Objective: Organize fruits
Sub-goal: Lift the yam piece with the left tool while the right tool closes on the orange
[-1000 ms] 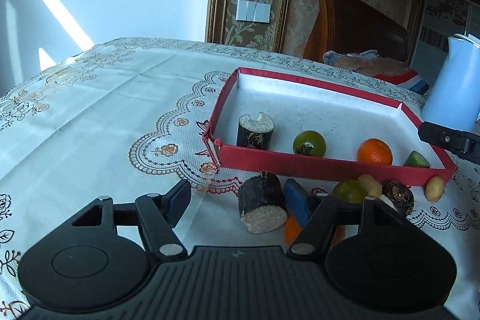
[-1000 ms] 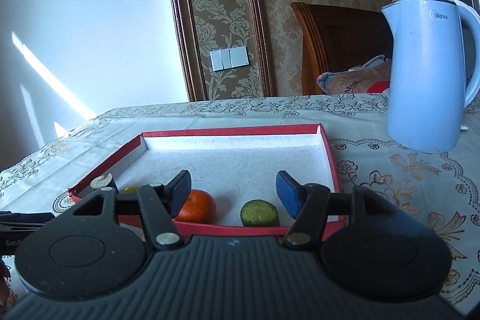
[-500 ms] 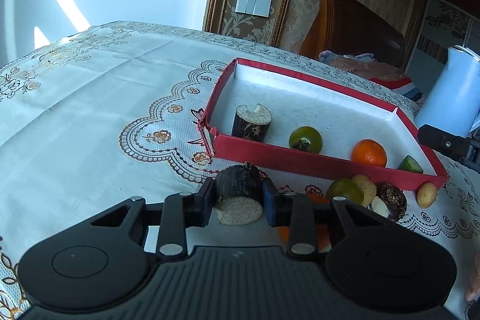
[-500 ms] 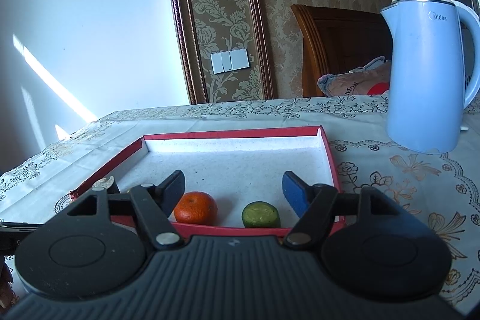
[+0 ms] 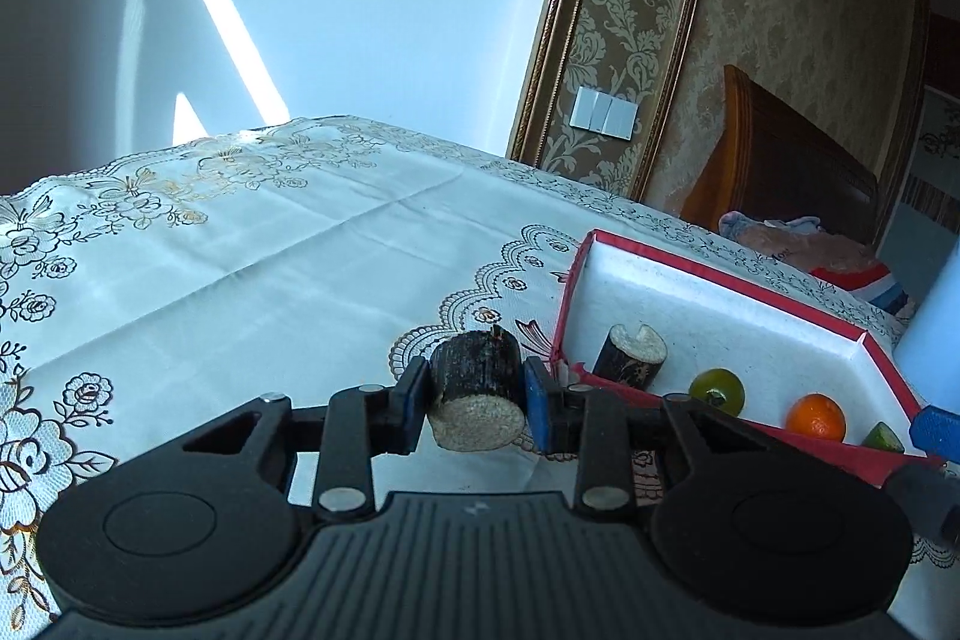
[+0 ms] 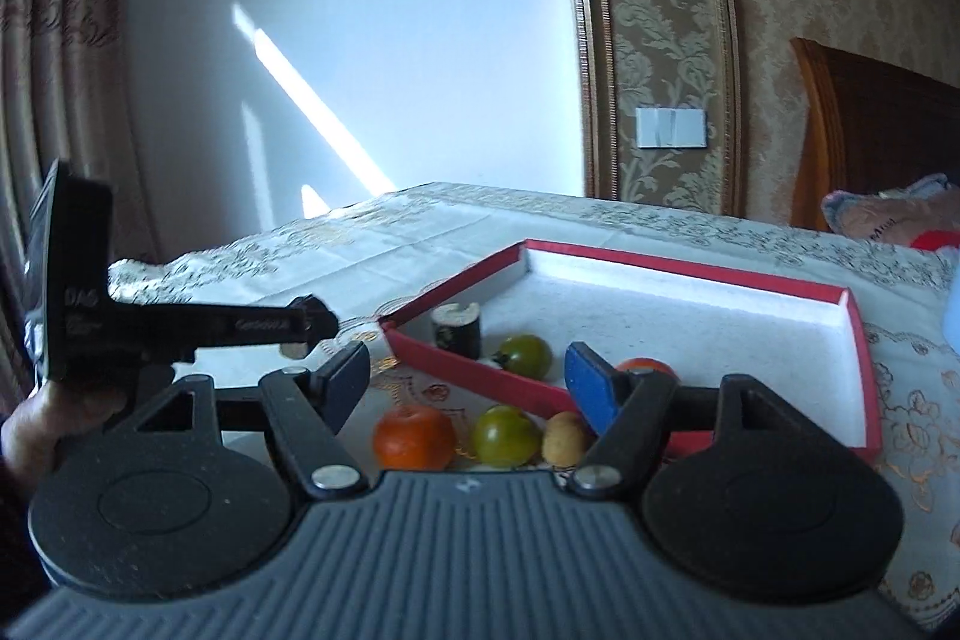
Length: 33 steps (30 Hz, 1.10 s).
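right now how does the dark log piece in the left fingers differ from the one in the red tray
The held sugarcane piece is clamped between the left gripper fingers outside the red tray; the other sugarcane piece stands free inside it. The held one's cut end is flat; the tray one's is notched. Both have dark skin and pale flesh.

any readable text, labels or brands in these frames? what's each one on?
"DAG": on the black body of the left claw, right wrist view; the fine print under it is too small to read.
"Gen...": along that claw's arm; the rest is blurred.
"Mo...": on the cushion by the chair; too blurred to finish.
Red box and wall switch: no text visible.
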Available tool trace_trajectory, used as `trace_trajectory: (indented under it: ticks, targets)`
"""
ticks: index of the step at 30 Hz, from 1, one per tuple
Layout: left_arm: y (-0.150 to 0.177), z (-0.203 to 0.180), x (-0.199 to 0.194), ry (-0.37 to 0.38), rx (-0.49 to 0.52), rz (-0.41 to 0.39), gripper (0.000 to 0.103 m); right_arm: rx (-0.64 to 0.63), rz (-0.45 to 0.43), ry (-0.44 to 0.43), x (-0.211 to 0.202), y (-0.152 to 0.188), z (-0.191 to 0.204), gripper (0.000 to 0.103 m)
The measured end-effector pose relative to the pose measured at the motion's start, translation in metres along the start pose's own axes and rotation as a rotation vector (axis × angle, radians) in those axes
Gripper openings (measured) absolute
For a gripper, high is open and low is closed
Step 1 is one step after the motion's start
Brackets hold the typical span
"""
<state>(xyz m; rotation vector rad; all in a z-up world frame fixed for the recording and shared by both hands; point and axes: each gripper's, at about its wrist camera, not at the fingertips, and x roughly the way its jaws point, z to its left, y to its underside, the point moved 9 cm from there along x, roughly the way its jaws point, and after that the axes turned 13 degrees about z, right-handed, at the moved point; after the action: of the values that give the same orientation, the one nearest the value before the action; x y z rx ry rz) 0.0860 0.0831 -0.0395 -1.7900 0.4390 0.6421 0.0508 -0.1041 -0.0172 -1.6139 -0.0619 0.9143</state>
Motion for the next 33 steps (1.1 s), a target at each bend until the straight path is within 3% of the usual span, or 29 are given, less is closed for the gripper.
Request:
trace_trajectory:
  ticks: [3, 5, 6, 16, 26, 33]
  targets:
    - [-0.001, 0.002, 0.003, 0.002, -0.012, 0.008, 0.033, -0.107, 0.044, -0.009, 0.01, 0.006, 0.028, 0.068]
    - [0.0, 0.005, 0.002, -0.001, -0.017, 0.004, 0.032, -0.134, 0.09, -0.027, 0.02, 0.011, 0.037, 0.053]
    - [0.0, 0.005, 0.002, 0.001, -0.016, 0.002, 0.033, -0.146, 0.111, -0.023, 0.025, 0.013, 0.04, 0.053]
    - [0.002, 0.003, 0.0, 0.002, -0.007, -0.004, 0.033, -0.157, 0.217, 0.033, 0.057, 0.022, 0.04, 0.056]
    - [0.002, 0.0, -0.001, 0.006, 0.009, -0.009, 0.033, -0.138, 0.214, 0.099, 0.062, 0.02, 0.026, 0.036]
    - [0.002, -0.001, -0.002, 0.005, 0.014, -0.008, 0.033, -0.114, 0.192, 0.099, 0.055, 0.019, 0.025, 0.034]
